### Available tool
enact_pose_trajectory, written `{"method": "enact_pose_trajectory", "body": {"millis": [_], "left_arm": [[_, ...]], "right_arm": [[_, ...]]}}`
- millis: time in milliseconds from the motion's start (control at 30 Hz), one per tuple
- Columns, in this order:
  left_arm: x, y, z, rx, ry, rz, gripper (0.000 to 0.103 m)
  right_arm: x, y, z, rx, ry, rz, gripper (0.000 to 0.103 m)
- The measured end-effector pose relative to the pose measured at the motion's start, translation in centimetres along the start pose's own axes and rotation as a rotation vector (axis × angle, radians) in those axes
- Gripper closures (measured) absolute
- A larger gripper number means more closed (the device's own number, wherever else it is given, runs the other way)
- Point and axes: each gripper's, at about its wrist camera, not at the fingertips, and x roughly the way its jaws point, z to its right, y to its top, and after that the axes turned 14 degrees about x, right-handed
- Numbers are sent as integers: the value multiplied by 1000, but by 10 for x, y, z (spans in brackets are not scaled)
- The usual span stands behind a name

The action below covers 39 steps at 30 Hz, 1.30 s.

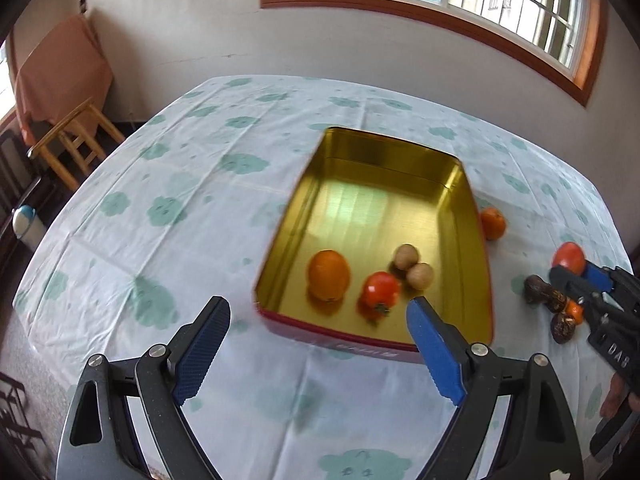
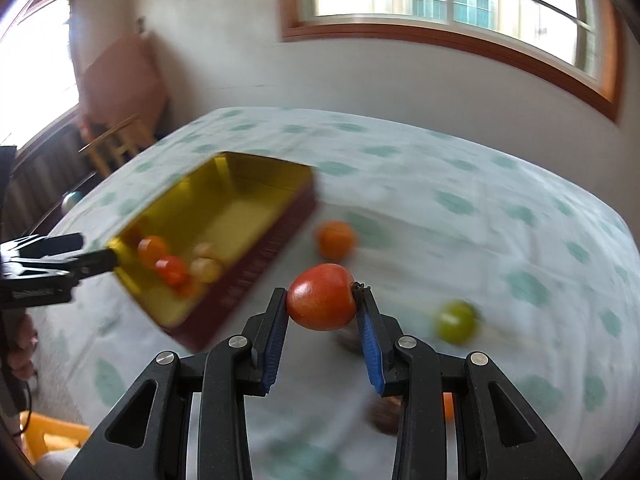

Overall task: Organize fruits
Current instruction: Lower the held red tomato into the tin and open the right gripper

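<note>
Big table (image 1: 168,168) under a white cloth with green flowers. On it, a gold tin box (image 1: 384,168), open on top. Inside the box, near the front: an orange (image 1: 329,275), a red tomato (image 1: 380,291), two small brown fruits (image 1: 414,267). Left gripper (image 1: 316,340) just in front of the box, fingers spread wide, nothing between them. Right gripper (image 2: 322,320) up above the cloth, right of the box, pinching a red tomato (image 2: 321,297). Another orange (image 2: 335,239) and a green fruit (image 2: 456,321) out on the cloth.
</note>
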Motion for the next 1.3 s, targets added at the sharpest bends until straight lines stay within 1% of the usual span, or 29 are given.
{"method": "enact_pose_trajectory", "body": {"millis": [200,300,400,700,1067,1300], "left_arm": [[0,-10,-25,-55,30,-17,15],[1,-16,-37,-82,38,-27,15],[3,-20,-45,-106,44,-35,15],[4,-27,-63,-143,61,-36,15],[7,-33,-70,-164,61,-50,15],[5,-33,-67,-152,55,-52,15]], "right_arm": [[25,1,-62,-127,69,-45,67],[37,-2,-85,-178,76,-77,67],[53,-5,-98,-207,72,-115,67],[85,-11,-108,-238,36,-212,67],[96,-8,-109,-213,10,-226,67],[99,-7,-107,-191,11,-227,67]]}}
